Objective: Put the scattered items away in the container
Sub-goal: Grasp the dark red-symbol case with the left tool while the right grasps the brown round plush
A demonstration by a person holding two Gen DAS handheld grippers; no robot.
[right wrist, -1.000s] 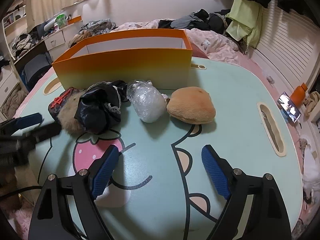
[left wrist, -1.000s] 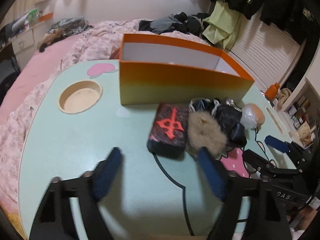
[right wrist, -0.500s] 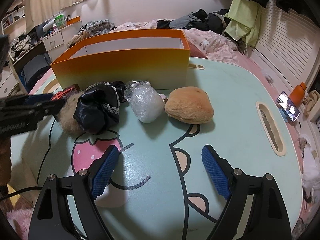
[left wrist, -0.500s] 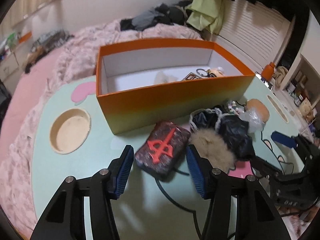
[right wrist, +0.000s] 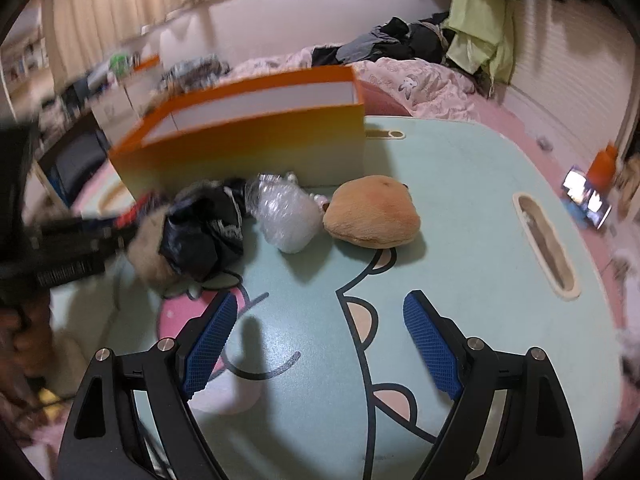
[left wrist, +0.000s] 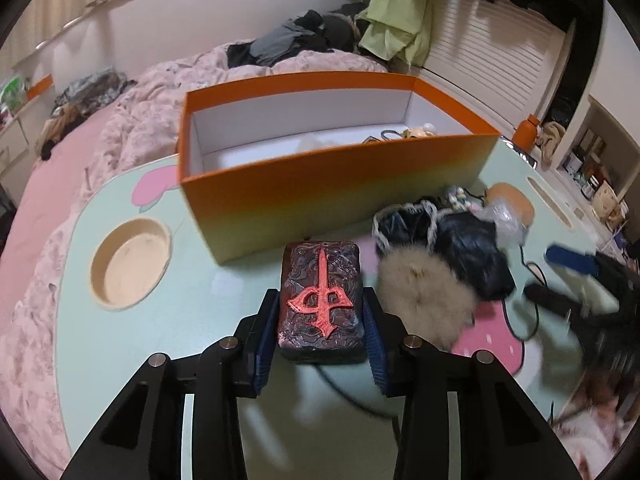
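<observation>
Dark case w/ red emblem (left wrist: 322, 300) sits betw. left claw (left wrist: 322, 320) pads, both blue pads (left wrist: 267, 332) pressed on its long sides, pinching it; case low over bench (left wrist: 160, 320), can't tell if lifted or resting. Just right of case: beige fur pompom (left wrist: 426, 300), touching black crumpled bag (left wrist: 464, 248) behind it. Clear plastic wrap ball (left wrist: 502, 216) and tan plush (left wrist: 516, 200) further right. Orange box (left wrist: 332, 192) directly behind case, open top, white inside, a few small items in its right end, blurry. Round recess (left wrist: 130, 262) in bench to left. Pink bed (left wrist: 60, 168) beyond bench.

Right claw (right wrist: 318, 344) spread wide, holding nothing, hovers over cartoon print on bench (right wrist: 460, 208). Ahead of it: tan plush (right wrist: 372, 218), wrap ball (right wrist: 288, 216) just left and touching plush, black bag (right wrist: 204, 236) left again, pompom (right wrist: 150, 252) partly under bag. Orange box (right wrist: 248, 152) behind the row. Left claw at left edge, blurred. Slot cutout (right wrist: 546, 246) at right of bench, phone (right wrist: 588, 196) past edge.
</observation>
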